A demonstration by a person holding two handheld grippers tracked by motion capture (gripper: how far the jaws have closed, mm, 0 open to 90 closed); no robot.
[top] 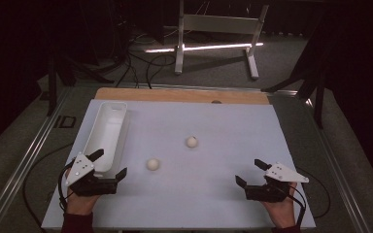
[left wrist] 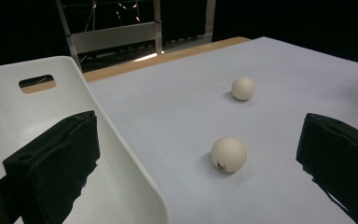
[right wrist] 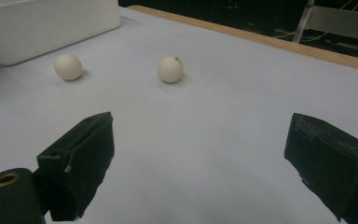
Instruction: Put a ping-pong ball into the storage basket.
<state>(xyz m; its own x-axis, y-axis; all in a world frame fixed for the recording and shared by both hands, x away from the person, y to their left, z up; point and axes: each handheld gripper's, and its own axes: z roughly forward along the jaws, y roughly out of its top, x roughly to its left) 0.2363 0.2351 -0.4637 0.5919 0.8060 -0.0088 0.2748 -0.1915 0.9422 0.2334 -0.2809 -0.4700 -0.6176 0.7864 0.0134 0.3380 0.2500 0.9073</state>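
At the near edge of the pale table (top: 223, 204) we hold left gripper (top: 108, 165) and right gripper (top: 250, 172) wide apart, empty, pre-grasp; nearer small white ball (top: 153, 164) sits right of the white plastic bin (top: 108, 127), farther white ball (top: 191, 141) beyond, so next reach left over the nearer one.

White table cover (top: 223, 194) lies flat; a wooden table edge (top: 175, 95) shows along its far side, bearing a small dark spot (top: 216, 102) right of centre; beyond stands a white metal frame (top: 218, 29) on grey floor (top: 213, 68); black cables (top: 141, 65) trail across the floor, far left.
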